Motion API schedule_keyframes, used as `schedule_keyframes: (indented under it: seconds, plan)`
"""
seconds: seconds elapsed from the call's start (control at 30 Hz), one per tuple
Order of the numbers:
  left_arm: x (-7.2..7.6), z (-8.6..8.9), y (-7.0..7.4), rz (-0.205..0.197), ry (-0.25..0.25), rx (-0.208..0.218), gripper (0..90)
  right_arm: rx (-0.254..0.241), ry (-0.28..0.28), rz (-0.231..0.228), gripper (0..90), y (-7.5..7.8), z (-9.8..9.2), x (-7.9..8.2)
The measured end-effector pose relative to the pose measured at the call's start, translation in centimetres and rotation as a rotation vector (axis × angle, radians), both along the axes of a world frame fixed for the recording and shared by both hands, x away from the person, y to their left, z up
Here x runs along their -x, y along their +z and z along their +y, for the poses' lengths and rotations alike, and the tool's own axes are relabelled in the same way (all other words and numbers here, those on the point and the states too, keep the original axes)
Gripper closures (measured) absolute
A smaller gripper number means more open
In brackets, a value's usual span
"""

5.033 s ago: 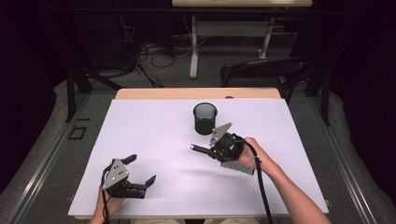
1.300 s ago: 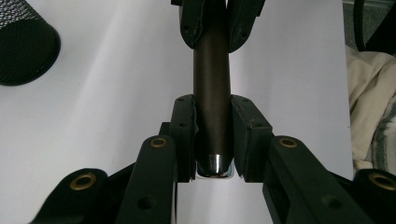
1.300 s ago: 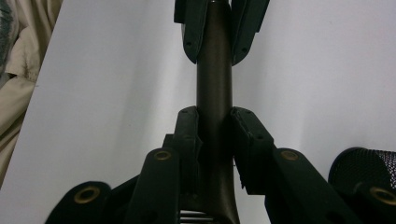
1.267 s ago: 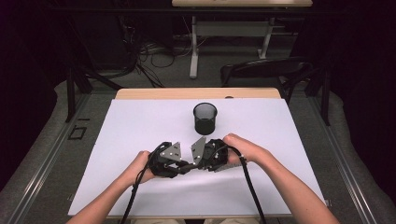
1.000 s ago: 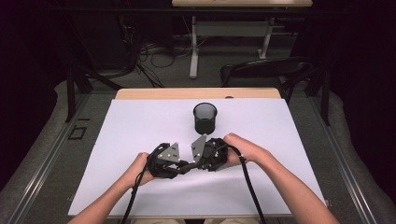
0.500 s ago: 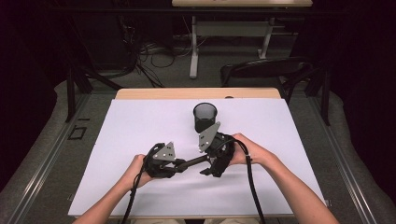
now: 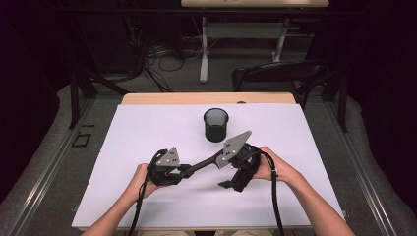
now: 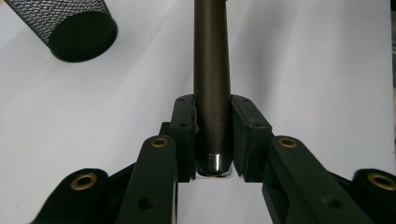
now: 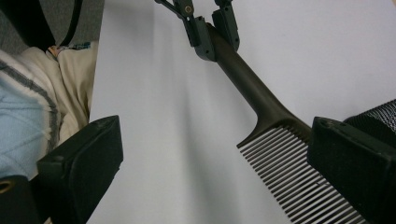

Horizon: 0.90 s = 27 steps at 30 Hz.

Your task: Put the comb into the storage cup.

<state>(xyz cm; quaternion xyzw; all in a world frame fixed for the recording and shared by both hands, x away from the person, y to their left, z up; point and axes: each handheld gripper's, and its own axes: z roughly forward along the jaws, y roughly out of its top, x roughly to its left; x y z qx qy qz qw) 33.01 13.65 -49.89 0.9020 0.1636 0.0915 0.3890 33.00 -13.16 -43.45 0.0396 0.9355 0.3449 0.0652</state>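
Comb handle clamped in left hand-held gripper; right hand-held gripper gapes.

A black mesh cup is being kept upright on the white sheet that is covering the bench. Beyond the bench, cables are being left lying on the floor near a dark chair.

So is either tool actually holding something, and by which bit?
The left tool clamps the comb by its handle end. The right tool has just opened and grips nothing.
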Motion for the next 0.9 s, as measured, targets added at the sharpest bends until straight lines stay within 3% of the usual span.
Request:
schedule_keyframes:
  seconds: [0.37, 0.77, 0.9]
  plan:
    - [-0.1, 0.2, -0.5, -0.010, 0.042, 0.027, 72.7, -0.038, -0.054, 0.028, 0.3, -1.5, -2.1, 1.5]
    - [-0.1, 0.5, -1.2, -0.024, 0.079, 0.054, 72.7, -0.114, -0.167, 0.088, 0.0, -4.1, -3.7, 2.1]
    - [-0.1, 0.5, -1.3, -0.027, 0.086, 0.064, 72.6, -0.118, -0.205, 0.097, 0.0, -5.0, -3.9, 2.2]
